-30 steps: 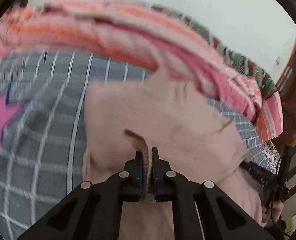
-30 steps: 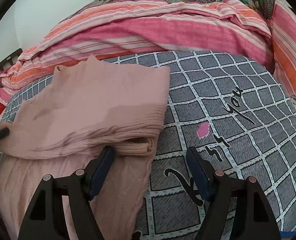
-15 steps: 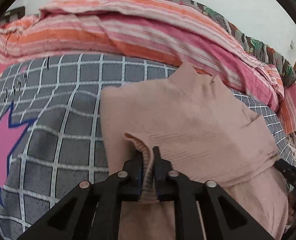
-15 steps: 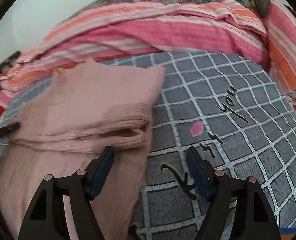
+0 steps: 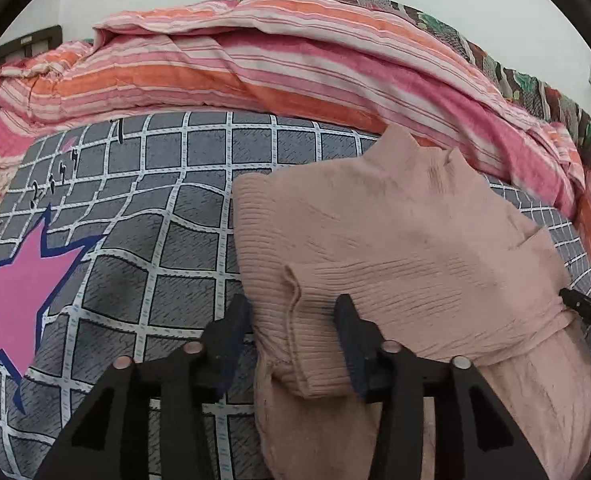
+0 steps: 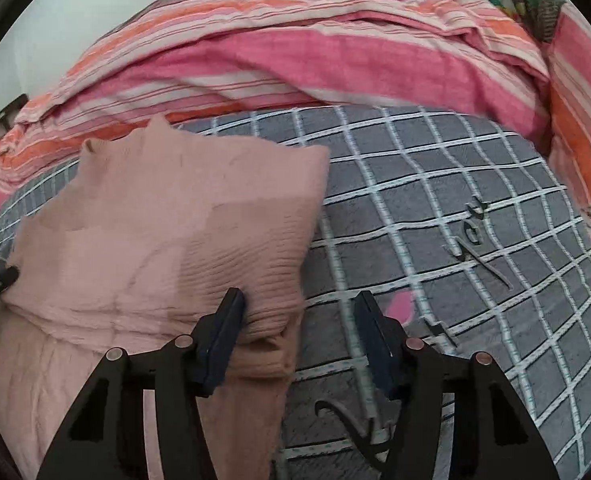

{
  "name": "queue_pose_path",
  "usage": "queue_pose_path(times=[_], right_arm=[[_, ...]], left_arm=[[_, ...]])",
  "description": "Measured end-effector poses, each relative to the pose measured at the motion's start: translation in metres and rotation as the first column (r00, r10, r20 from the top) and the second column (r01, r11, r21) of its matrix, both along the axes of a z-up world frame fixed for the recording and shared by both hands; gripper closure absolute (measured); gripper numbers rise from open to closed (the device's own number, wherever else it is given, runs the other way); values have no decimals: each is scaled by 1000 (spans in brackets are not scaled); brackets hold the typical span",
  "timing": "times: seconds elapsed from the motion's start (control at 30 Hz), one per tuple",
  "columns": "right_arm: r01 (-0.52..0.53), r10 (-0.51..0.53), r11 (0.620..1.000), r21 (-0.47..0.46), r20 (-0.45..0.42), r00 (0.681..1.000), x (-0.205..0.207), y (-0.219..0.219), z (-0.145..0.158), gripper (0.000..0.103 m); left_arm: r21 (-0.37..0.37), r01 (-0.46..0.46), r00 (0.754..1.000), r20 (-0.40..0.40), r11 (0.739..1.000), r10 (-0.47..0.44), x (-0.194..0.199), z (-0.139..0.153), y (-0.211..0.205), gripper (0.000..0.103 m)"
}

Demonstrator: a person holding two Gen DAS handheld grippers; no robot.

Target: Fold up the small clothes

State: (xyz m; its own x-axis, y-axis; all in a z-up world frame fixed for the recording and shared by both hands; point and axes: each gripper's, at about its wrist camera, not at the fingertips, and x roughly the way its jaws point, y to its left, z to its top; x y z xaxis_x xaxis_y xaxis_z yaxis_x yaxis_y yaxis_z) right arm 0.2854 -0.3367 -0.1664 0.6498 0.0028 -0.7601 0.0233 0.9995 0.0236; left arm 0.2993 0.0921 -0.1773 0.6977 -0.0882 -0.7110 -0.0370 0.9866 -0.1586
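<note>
1. Now the left gripper (image 5: 291, 336) lets go; its jaws have just been opening around the soft pink ribbed top (image 5: 395, 248)
2. Right gripper (image 6: 299, 332), jaws closing, not pinching yet
3. Top lies half folded on the grey checked blanket (image 6: 455, 184); more folds left

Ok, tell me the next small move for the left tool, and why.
Probably draw the left tool back off the pink garment. Its jaws have just been opening and no longer pinch the folded edge, which lies loose between them on the checked bedsheet, so this fold looks laid down.
</note>
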Motion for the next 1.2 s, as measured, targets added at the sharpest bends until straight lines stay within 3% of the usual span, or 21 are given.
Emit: queue_pose_path(times=[0.33, 0.83, 1.2], right_arm=[[7, -7, 998, -66, -3, 1000, 8, 12, -8, 47], [-11, 10, 999, -37, -6, 1000, 10, 9, -8, 45], [-31, 31, 1000, 3, 7, 999, 7, 8, -5, 45]], left_arm=[[-40, -8, 1000, -16, 999, 8, 6, -12, -1, 55], [-43, -3, 1000, -28, 999, 2, 13, -14, -2, 51], [-103, 3, 1000, -15, 995, -5, 11, -16, 5, 51]])
